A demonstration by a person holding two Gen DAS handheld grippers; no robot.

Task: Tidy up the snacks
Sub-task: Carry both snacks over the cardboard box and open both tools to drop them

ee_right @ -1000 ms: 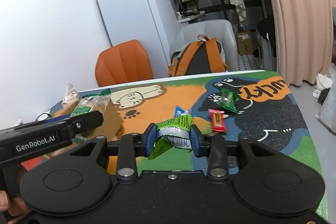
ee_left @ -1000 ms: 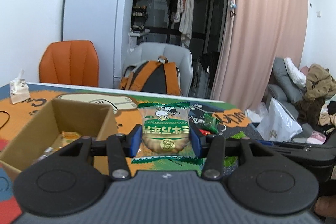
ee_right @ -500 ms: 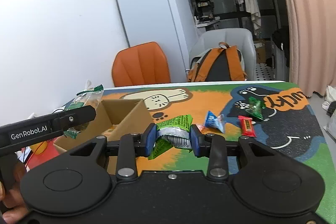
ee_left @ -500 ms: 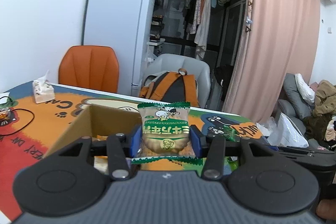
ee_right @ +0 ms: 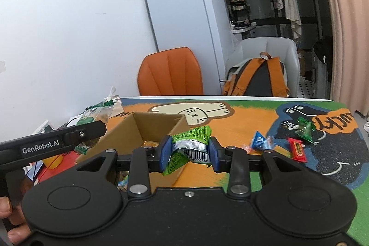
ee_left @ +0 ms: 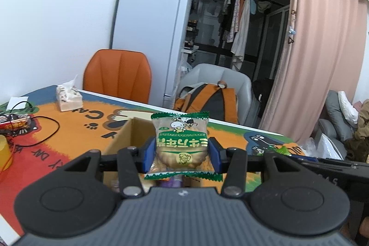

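The left gripper (ee_left: 182,151) clamps a biscuit packet (ee_left: 181,142) between its blue pads, upright over the open cardboard box (ee_left: 122,142). The right gripper (ee_right: 189,151) pinches a crumpled green wrapper (ee_right: 192,142) just over the box's (ee_right: 156,123) near right rim. Loose snacks (ee_right: 297,149) lie apart on the mat (ee_right: 242,130) to the right.

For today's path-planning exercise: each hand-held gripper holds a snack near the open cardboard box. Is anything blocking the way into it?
Nothing visible does. The cardboard box is open-topped, with no lid or flap over it. The left hand-held gripper holds the cookie packet in front of the opening; the right hand-held gripper holds the green wrapper beside the box's near right edge.
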